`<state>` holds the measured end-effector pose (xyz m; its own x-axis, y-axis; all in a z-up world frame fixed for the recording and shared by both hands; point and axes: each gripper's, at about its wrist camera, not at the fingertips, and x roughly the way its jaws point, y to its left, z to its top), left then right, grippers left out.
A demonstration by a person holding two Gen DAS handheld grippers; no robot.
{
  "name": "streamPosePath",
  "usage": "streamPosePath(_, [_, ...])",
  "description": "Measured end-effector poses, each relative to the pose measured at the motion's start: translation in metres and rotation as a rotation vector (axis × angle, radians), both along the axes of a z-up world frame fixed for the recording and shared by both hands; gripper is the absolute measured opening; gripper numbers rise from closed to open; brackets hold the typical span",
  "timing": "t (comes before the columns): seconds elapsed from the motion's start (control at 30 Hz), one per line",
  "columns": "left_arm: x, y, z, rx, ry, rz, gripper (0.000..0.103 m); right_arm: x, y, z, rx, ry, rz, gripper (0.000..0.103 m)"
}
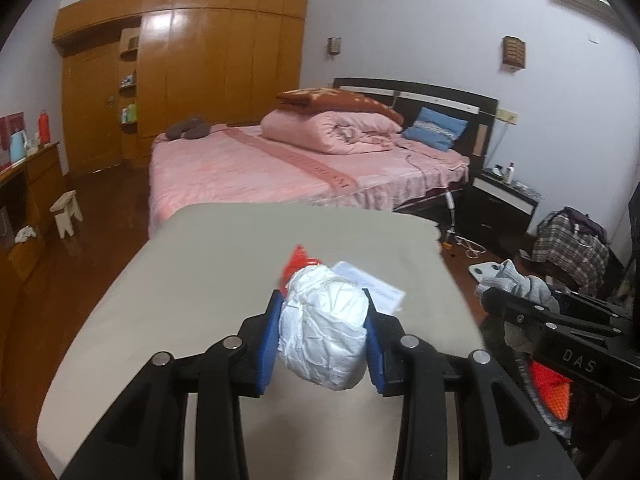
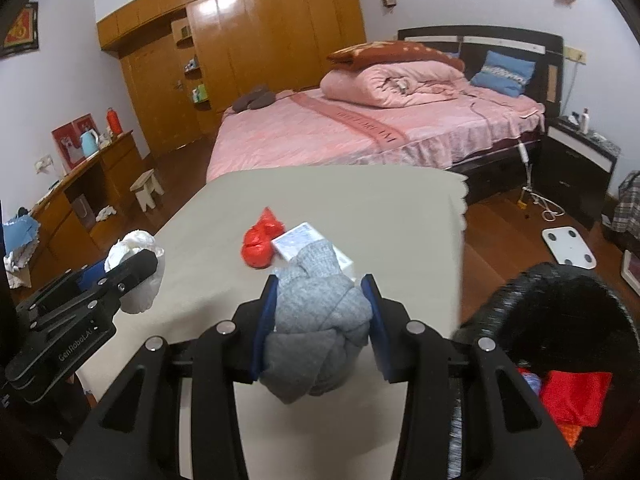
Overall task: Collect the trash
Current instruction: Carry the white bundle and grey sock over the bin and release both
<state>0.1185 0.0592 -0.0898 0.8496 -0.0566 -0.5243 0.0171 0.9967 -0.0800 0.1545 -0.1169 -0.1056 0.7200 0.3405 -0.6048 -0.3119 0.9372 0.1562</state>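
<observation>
My left gripper [image 1: 323,316] is shut on a crumpled white bag ball [image 1: 324,328], held above the beige table [image 1: 180,300]; it also shows in the right wrist view [image 2: 136,276] at the left. My right gripper [image 2: 322,304] is shut on a knotted grey cloth bundle [image 2: 316,328] above the table's near right side; the bundle shows in the left wrist view [image 1: 516,284] at the right. A red plastic bag [image 2: 260,240] and a small white box [image 2: 304,242] lie on the table beyond both grippers. A black mesh bin [image 2: 560,320] stands at the right with red trash [image 2: 576,396] inside.
A bed with pink covers [image 2: 360,128] stands beyond the table. A wooden wardrobe [image 2: 260,40] fills the back wall. A desk [image 2: 80,184] and small stool [image 2: 146,188] are at the left. A nightstand [image 2: 576,156], a white scale [image 2: 568,246] and cables are on the floor at the right.
</observation>
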Motion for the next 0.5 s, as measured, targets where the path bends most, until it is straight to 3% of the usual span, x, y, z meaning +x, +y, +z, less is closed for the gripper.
streamPosePath(0.5, [0.000, -0.104, 0.019, -0.012, -0.036, -0.180, 0.037, -0.035, -0.101, 0.013, 0.007, -0.041, -0.146, 0.040])
